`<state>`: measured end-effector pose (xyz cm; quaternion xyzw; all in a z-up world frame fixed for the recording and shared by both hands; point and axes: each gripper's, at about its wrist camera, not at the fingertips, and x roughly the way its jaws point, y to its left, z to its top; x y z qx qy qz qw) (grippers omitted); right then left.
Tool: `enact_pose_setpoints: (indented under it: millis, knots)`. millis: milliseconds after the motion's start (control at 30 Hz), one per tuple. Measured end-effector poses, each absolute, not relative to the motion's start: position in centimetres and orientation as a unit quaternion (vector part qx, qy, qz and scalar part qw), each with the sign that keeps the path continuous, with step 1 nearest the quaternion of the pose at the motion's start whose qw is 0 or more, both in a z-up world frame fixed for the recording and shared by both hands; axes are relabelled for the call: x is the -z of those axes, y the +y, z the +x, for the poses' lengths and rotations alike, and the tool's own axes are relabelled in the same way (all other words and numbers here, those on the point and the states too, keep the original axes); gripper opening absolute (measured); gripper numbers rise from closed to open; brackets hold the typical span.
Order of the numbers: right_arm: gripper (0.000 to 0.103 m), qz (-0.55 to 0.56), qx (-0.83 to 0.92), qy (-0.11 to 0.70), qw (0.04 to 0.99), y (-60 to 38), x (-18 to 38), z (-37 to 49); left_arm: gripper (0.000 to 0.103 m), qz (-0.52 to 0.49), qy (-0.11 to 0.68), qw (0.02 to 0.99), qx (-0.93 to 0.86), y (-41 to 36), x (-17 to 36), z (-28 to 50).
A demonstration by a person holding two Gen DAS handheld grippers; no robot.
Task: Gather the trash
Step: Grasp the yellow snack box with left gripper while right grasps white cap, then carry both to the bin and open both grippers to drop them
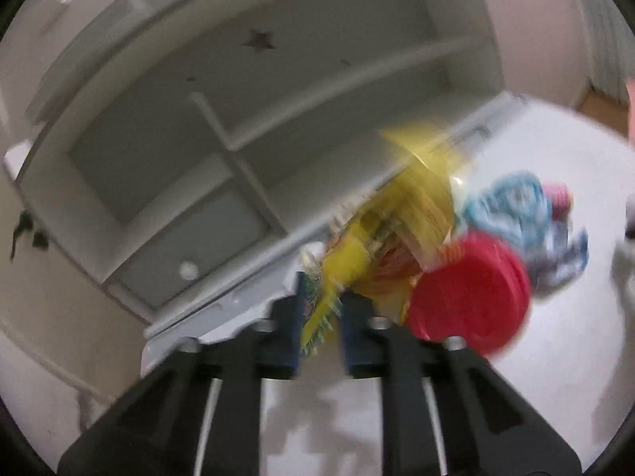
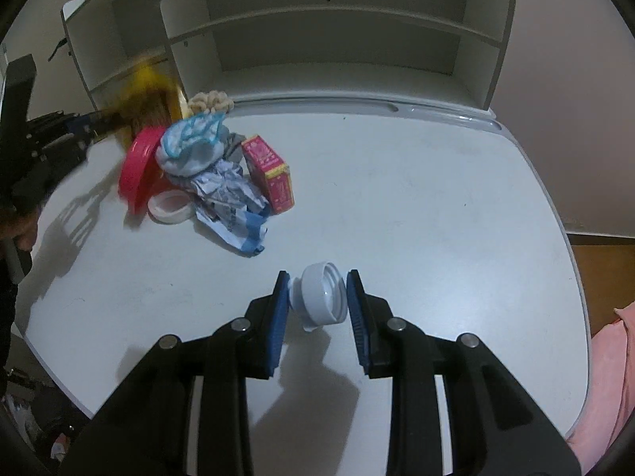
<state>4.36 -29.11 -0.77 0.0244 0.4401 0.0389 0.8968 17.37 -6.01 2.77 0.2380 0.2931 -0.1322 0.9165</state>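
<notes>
I am holding a white cap (image 2: 320, 295) between the blue pads of my right gripper (image 2: 317, 301), near the front edge of the desk (image 2: 436, 206); the pads are pressing on both its sides, so it is grasped and, I think, ready to be carried to the other trash. My left gripper (image 1: 319, 317) is clenched on the corner of a yellow wrapper (image 1: 397, 230), which is hanging blurred in front of the shelf unit (image 1: 238, 99). The rest of the trash is lying together at the back left of the desk: a red lid (image 2: 137, 170), a roll of tape (image 2: 170, 206), crumpled paper (image 2: 226, 190) and a pink box (image 2: 270, 174). I judge that I am gathering everything into this one heap.
</notes>
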Motion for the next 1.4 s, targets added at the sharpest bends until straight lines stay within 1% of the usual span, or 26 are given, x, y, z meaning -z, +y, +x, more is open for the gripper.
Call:
enact_pose_setpoints:
  millis: [167,333,467,667,833,967,1033,1200,1400]
  knots:
    - [0.029,0.047,-0.038,0.422,0.905,-30.1,-0.5,3.4,0.0,0.139,0.285,0.943,0.097,-3.8,-6.7,17.8]
    - [0.029,0.068,-0.025,0.403,0.912,-32.4,-1.9,1.2,0.0,0.095,0.293,0.944,0.115,-3.8,-9.2,16.3]
    - [0.029,0.096,0.009,0.389,0.916,-36.7,-2.7,-2.2,0.0,0.074,0.303,0.935,0.169,-7.4,-10.2,13.4]
    - [0.029,0.147,0.097,0.372,0.912,-44.9,-2.2,-10.3,0.0,0.068,0.311,0.901,0.295,-18.1,-9.4,5.9]
    - [0.029,0.186,0.178,0.376,0.89,-51.7,0.1,-17.6,0.0,0.094,0.338,0.839,0.416,-29.6,-5.9,-1.3]
    - [0.029,0.222,0.234,0.39,0.863,-56.5,3.6,-23.4,0.0,0.126,0.355,0.789,0.485,-37.4,-1.9,-7.0]
    - [0.029,0.24,0.253,0.401,0.847,-58.5,5.8,-25.6,0.0,0.142,0.365,0.77,0.503,-40.0,0.1,-9.0]
    - [0.029,0.285,0.27,0.446,0.804,-62.4,13.1,-29.2,0.0,0.178,0.42,0.716,0.529,-46.6,7.8,-12.6]
    - [0.029,0.325,0.25,0.506,0.759,-63.6,21.7,-29.4,0.0,0.22,0.488,0.67,0.514,-51.0,16.6,-13.8]
